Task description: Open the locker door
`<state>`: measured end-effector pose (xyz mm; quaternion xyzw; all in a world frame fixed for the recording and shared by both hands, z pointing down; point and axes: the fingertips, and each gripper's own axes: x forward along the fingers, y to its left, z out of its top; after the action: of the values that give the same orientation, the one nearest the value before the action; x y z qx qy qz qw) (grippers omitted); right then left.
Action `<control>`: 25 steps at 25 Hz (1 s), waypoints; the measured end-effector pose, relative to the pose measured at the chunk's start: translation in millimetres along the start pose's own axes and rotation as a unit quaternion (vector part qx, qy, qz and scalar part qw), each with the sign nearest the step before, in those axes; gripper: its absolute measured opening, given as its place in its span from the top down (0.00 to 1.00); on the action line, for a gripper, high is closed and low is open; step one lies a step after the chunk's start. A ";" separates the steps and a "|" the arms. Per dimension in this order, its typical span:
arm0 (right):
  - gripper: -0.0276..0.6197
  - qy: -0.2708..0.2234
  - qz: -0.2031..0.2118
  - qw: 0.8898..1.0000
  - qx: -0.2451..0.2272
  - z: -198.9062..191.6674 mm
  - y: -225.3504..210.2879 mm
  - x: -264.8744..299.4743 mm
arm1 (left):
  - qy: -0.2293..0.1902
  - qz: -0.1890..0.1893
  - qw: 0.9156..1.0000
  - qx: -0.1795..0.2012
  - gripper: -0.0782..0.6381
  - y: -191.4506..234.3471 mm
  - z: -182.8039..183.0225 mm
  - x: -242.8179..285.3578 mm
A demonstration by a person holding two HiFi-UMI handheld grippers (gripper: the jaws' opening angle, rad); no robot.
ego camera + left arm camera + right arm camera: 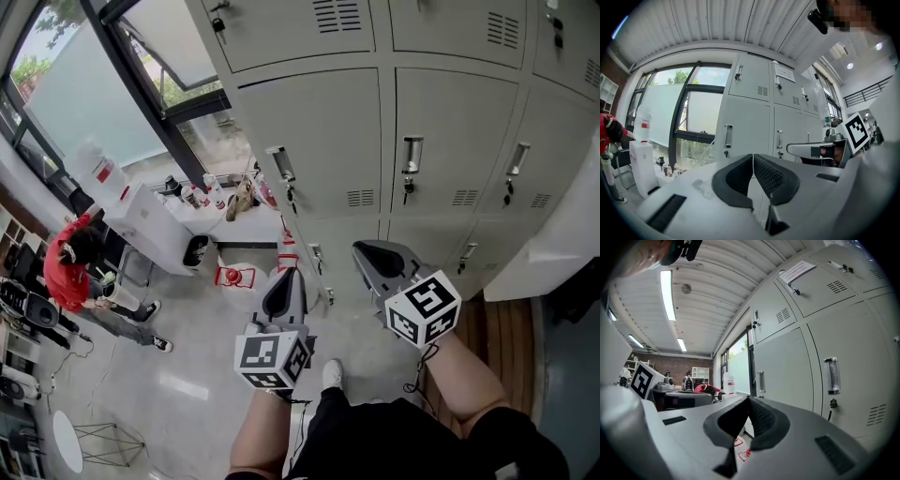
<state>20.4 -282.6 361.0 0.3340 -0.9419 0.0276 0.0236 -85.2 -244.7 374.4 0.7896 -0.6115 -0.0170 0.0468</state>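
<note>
— Where is the locker door [319, 131]?
— Ahead, in a grey bank of lockers [450, 37], every one closed. Each door has an upright handle [280, 165] with a lock below it.
— And the tongs?
— The left gripper [284, 291] has its jaws pressed together on nothing. The right gripper [373, 255] is the same, pads meeting, empty. Both point level at the lockers, well apart from any door.
— Why closed?
— Probably because nothing is within reach; they would have to spread to take a handle.
— Which door is meant?
— I cannot tell. The right gripper seems to face the middle column, the left the column by the window [84, 103].
</note>
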 end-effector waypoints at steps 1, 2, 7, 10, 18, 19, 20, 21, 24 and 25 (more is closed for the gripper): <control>0.87 0.001 -0.002 1.000 0.001 0.2 -3.2 5.8 | 0.000 -0.002 1.000 0.000 0.86 4.3 0.9 6.1; 0.87 0.001 -0.004 1.000 0.003 0.7 -6.3 11.9 | 0.001 -0.004 1.000 0.000 0.86 8.9 1.8 12.3; 0.87 0.004 -0.011 1.000 0.008 2.4 -17.7 41.6 | 0.002 -0.009 1.000 -0.002 0.86 34.8 6.8 42.6; 0.87 0.010 -0.016 1.000 0.010 -0.8 -24.8 56.6 | 0.005 -0.011 1.000 -0.003 0.86 49.4 7.2 60.8; 0.87 0.020 -0.036 0.999 0.020 -8.2 -47.2 88.2 | 0.011 -0.019 1.000 0.002 0.86 80.9 10.1 108.4; 0.87 0.020 -0.038 0.999 0.021 -8.9 -49.5 91.5 | 0.012 -0.020 1.000 0.002 0.86 84.5 10.5 114.0; 0.87 0.021 -0.041 0.999 0.022 -9.6 -51.8 94.7 | 0.013 -0.020 1.000 0.003 0.86 88.2 10.9 119.5; 0.87 0.022 -0.043 0.999 0.023 -10.5 -54.2 97.8 | 0.013 -0.020 1.000 0.004 0.86 91.8 11.4 125.0; 0.87 0.025 -0.052 0.998 0.027 -14.2 -61.7 105.6 | 0.016 -0.019 1.000 0.011 0.86 102.4 12.3 141.7; 0.87 0.026 -0.056 0.998 0.028 -15.6 -64.3 107.7 | 0.017 -0.019 1.000 0.014 0.86 105.5 12.3 147.0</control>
<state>-22.3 -399.0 385.7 0.3856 -0.9197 0.0617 0.0400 -151.0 -413.7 376.6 0.8021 -0.5955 0.0038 0.0458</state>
